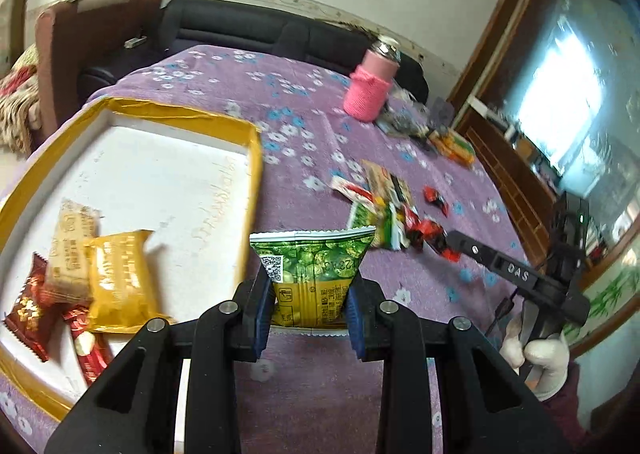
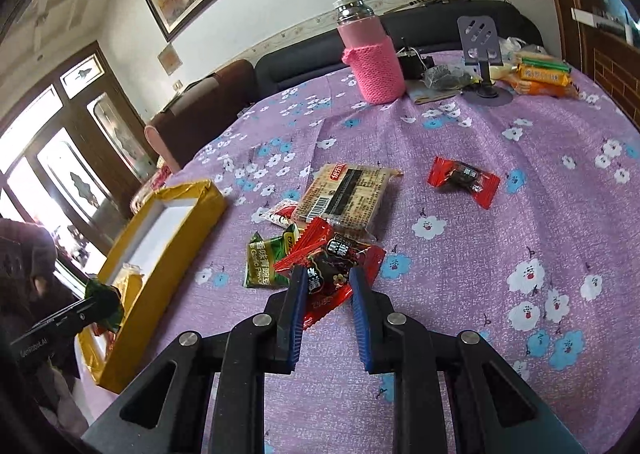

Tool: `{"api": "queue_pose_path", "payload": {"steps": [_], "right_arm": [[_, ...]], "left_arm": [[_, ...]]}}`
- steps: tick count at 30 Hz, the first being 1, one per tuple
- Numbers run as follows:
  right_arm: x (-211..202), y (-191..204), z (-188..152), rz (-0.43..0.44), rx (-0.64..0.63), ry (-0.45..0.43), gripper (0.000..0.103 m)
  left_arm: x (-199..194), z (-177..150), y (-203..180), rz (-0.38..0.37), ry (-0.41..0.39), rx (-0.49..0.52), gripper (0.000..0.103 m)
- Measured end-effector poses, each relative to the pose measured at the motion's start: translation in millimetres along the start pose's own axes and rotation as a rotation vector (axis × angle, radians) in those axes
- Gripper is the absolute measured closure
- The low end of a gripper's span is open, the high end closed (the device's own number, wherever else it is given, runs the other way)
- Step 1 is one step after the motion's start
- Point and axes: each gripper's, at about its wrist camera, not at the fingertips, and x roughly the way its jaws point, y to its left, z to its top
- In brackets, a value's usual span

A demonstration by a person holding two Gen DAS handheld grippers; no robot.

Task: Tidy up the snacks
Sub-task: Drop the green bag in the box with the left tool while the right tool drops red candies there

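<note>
In left claw [image 1: 308, 308]: green packet [image 1: 312, 274] upright.

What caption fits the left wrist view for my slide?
Left gripper holds a green snack packet beside the yellow box that already holds several snacks.

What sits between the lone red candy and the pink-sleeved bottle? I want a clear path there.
Nothing: in the right wrist view only bare flowered tablecloth stretches between the lone red candy and the pink-sleeved bottle.
</note>
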Motion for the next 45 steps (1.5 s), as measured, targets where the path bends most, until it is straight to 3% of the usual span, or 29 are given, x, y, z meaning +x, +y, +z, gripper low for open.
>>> {"api": "queue_pose_path", "payload": {"steps": [3, 10, 17, 24, 31, 35, 39, 45], "right_arm": [[-0.9, -4.3, 1.4, 0.048, 0.038, 0.003, 0.081], [-0.4, -5.4, 8.6, 0.287, 0.227, 0.071, 0.081], [18.9, 67.4, 22.6, 0.364, 0.184, 0.148, 0.081], [63.5, 172.2, 18.6, 0.354, 0.008, 0.242, 0.082], [104.4, 236.9, -0.5, 0.204, -0.187, 0.262, 0.081], [112.0, 249.9, -13.3, 0.156, -0.257, 0.249, 0.078], [92.5, 249.5, -15.4, 0.179, -0.257, 0.22, 0.067], [48.0, 202.3, 1.5, 0.167, -0.204, 0.127, 0.059]], "left_arm": [[-13.1, 6.6, 19.9, -0.008, -0.017, -0.048, 0.075], [-45.6, 25.6, 61.0, 0.039, -0.04, -0.055, 0.075], [-34.0, 47.2, 98.2, 0.13, 0.017, -0.046, 0.074], [13.4, 60.9, 148.3, 0.13, 0.117, -0.175, 0.074], [32.1, 67.7, 166.2, 0.137, 0.134, -0.214, 0.074], [28.2, 65.6, 170.0, 0.137, 0.129, -0.241, 0.068], [10.8, 63.8, 163.7, 0.138, 0.092, -0.238, 0.061], [-22.0, 57.9, 137.6, 0.086, 0.046, -0.26, 0.041]]}}
